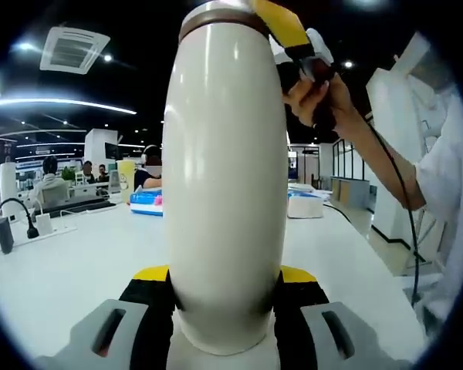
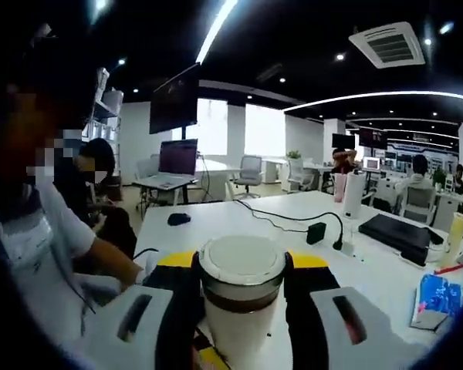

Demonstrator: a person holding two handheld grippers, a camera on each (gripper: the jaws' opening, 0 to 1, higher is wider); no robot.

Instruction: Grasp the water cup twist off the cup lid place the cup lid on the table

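A tall cream water cup (image 1: 224,177) stands upright between the jaws of my left gripper (image 1: 224,274), which is shut on its lower body. A brown ring (image 1: 220,15) circles its top. My right gripper (image 1: 282,27), held in a person's hand (image 1: 324,96), reaches the top of the cup from the right. In the right gripper view I look down on the white round lid (image 2: 241,254) above the brown band, and my right gripper (image 2: 243,262) is shut on the lid with a jaw pressed to each side. The cup body (image 2: 235,335) drops away below.
The cup stands over a long white table (image 1: 62,270). A power strip with plugs (image 1: 31,227), a blue box (image 1: 143,200) and a white box (image 1: 305,206) lie further back. A black adapter with cable (image 2: 316,231), a blue packet (image 2: 436,301) and a black mouse (image 2: 178,219) also lie on it.
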